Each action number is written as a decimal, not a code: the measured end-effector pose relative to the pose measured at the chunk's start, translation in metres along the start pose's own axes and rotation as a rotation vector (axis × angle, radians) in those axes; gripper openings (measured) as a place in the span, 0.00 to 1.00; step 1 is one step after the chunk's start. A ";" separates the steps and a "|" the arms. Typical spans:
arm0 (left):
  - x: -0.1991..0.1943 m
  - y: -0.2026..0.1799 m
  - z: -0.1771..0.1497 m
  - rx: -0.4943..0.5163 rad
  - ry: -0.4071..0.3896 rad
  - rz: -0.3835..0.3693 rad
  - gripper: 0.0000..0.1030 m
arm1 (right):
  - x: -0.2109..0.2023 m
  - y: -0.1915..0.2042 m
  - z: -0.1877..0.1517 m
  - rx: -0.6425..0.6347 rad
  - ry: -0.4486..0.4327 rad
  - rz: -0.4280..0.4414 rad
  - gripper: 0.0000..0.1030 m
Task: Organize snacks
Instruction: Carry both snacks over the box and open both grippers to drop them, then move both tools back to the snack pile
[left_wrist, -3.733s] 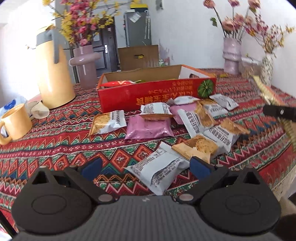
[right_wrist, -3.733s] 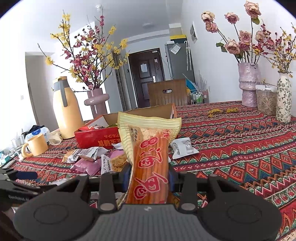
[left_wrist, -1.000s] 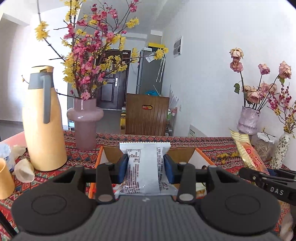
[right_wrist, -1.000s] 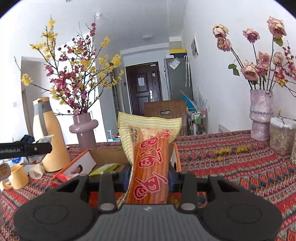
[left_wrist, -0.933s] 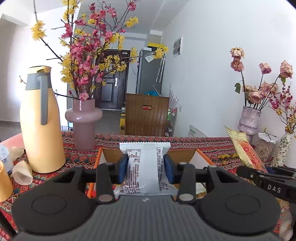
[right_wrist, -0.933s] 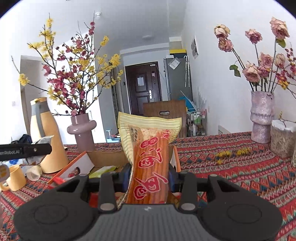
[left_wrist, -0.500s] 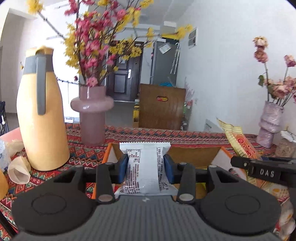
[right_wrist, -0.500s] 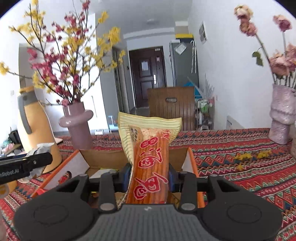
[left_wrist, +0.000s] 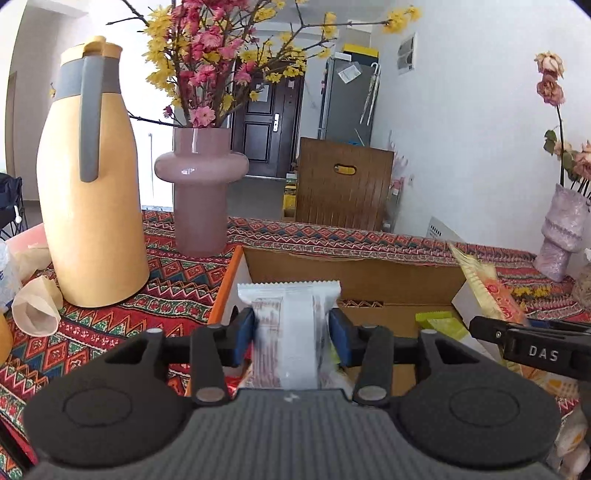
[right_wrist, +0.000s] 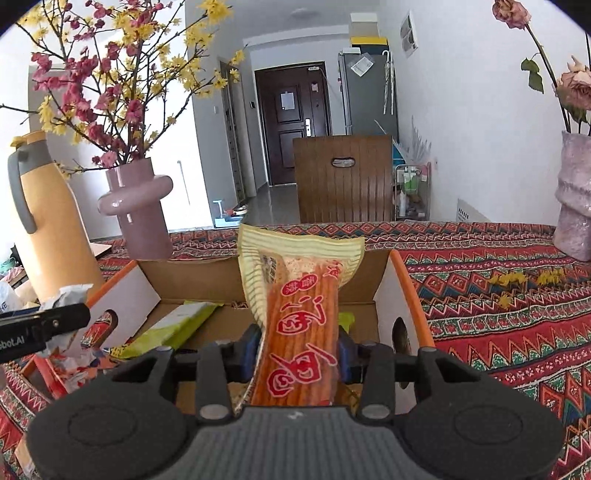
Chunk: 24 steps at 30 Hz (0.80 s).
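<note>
Both claws hang over the open box (right_wrist: 384, 295), and their jaws have just been opening, each with a snack between them. Left claw (left_wrist: 291, 334) has the white packet (left_wrist: 288, 325) standing upright between its blue pads, a thin gap showing at the left pad and the wrapper blurred, so it looks let go and slipping down. Right claw (right_wrist: 295, 350) has the orange stick pack (right_wrist: 301, 317), tilted a little left, with the pads close at its sides; whether they press I cannot tell. A green packet (right_wrist: 177, 325) already lies on the box floor (plenty of room beside it).

To do this well, I'd say widen the jaws fully while low over the box, let each snack fall flat inside, then lift straight up clear of the cardboard walls. Around the box on the patterned desk (right_wrist: 498, 332) stand a pink vase (left_wrist: 201, 192) and a yellow jug (left_wrist: 90, 184).
</note>
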<state>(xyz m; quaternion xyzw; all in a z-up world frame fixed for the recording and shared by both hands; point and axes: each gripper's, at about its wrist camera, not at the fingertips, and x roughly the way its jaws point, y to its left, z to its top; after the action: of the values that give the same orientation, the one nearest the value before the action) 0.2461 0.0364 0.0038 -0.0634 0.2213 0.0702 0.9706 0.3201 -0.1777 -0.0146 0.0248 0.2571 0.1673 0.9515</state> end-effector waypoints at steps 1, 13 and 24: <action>-0.001 0.000 0.000 -0.002 -0.007 0.003 0.60 | 0.000 -0.001 0.001 0.006 -0.003 0.002 0.54; -0.021 -0.004 0.000 -0.017 -0.106 0.041 1.00 | -0.023 -0.005 0.000 0.037 -0.082 0.000 1.00; -0.042 -0.002 0.012 -0.037 -0.116 0.053 1.00 | -0.039 -0.002 0.006 0.012 -0.131 -0.014 1.00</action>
<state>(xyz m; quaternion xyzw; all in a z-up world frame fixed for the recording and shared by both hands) 0.2140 0.0318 0.0337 -0.0711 0.1648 0.1034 0.9783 0.2920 -0.1923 0.0091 0.0395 0.1956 0.1573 0.9672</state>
